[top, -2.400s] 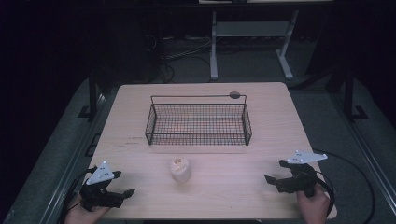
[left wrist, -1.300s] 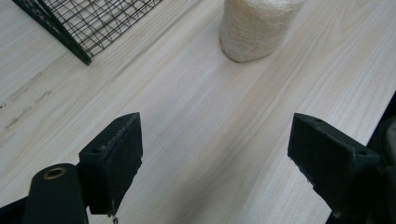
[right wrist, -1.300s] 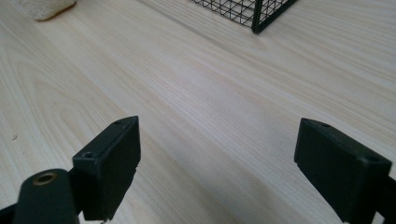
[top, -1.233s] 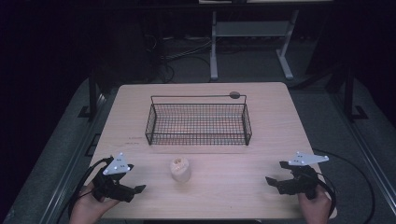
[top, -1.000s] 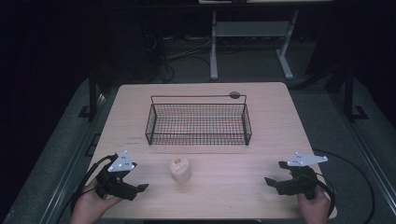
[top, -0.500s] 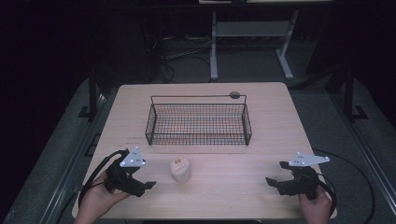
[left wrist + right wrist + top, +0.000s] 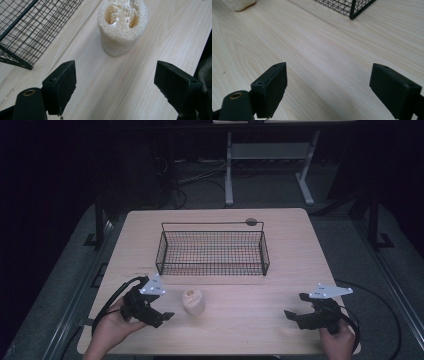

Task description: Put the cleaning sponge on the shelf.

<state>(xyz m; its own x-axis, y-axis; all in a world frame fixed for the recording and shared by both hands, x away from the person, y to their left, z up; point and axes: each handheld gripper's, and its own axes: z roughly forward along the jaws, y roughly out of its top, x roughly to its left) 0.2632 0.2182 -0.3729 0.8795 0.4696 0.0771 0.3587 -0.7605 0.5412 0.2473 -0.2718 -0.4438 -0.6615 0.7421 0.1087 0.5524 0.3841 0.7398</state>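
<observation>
Left gripper [image 7: 161, 312] has moved in from the table's front-left edge twd the loofah piece [image 7: 192, 301] & now sits just beside it w/ jaws spread wide, not touching; right gripper [image 7: 296, 317] is about where it was, near the front-right corner, jaws also wide apart over bare wood. Loofah stands upright on the light wooden table [image 7: 290, 265], near the front side of the black wire basket [image 7: 213, 251], apart from it; in the left gripper view the loofah [image 7: 121, 25] lies ahead between the jaws
</observation>
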